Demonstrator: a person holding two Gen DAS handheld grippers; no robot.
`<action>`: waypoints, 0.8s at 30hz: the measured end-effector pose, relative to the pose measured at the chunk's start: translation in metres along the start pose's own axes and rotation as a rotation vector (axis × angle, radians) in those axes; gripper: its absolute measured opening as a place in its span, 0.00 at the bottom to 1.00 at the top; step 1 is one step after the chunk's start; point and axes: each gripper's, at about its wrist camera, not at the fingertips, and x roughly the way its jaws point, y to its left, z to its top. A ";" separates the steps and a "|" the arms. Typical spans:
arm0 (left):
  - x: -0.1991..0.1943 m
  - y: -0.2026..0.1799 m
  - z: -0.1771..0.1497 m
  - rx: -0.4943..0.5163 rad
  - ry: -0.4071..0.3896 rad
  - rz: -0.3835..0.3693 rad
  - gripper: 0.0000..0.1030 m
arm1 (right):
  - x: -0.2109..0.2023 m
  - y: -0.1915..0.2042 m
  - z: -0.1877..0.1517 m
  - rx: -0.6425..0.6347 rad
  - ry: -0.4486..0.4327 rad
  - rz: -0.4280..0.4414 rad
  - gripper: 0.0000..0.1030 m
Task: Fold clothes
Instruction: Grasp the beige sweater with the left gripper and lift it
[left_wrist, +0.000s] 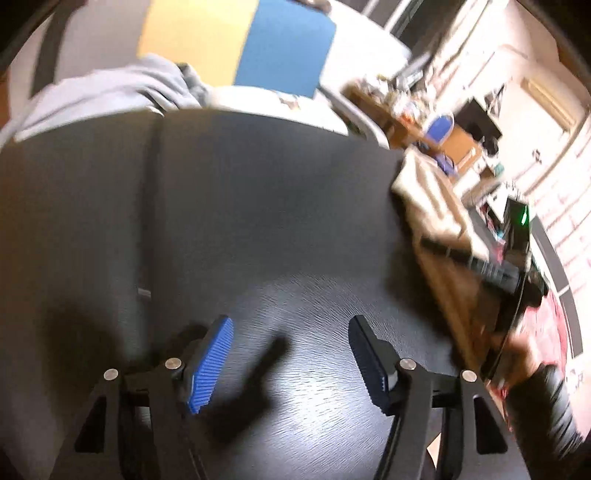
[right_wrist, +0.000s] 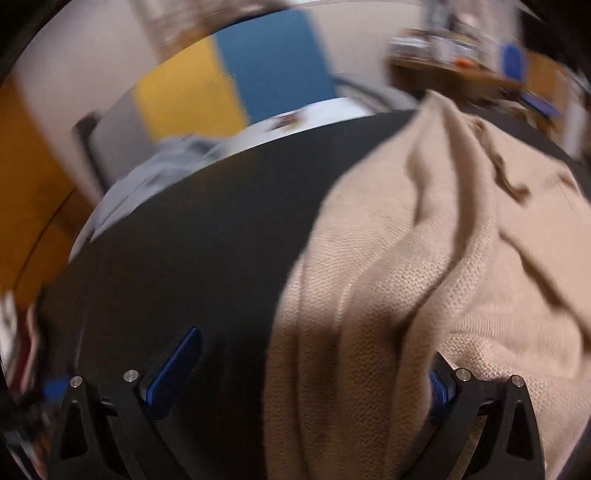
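On the black counter (right_wrist: 192, 236) the beige knit sweater (right_wrist: 424, 277) lies bunched between the wide-open, empty right claw (right_wrist: 314, 373) — closing here risks pinching several layers — while the left claw (left_wrist: 291, 362) hangs open over bare surface.

The left wrist view is taken from just behind the left claw (left_wrist: 290, 363), low over the dark table (left_wrist: 258, 206), and is aimed forward across it toward a yellow and blue panel (left_wrist: 240, 40) — the beige knit (left_wrist: 424, 199) is caught only at its right edge. The right wrist view is set the same way behind the right claw (right_wrist: 306, 373), very near the beige knit (right_wrist: 424, 266). The table (right_wrist: 207, 221), the panel (right_wrist: 236, 85) and a grey garment (left_wrist: 110, 88) (right_wrist: 162, 162) at the far edge are shared by both views.
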 end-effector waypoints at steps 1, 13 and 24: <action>-0.009 0.004 0.002 -0.001 -0.019 0.005 0.64 | 0.003 0.017 -0.003 -0.031 0.010 0.025 1.00; -0.043 -0.051 0.033 0.086 -0.011 -0.233 0.64 | -0.074 0.045 -0.063 0.156 -0.059 0.276 1.00; 0.087 -0.200 0.092 0.335 0.257 -0.181 0.64 | -0.096 0.064 -0.115 -0.044 0.026 0.199 1.00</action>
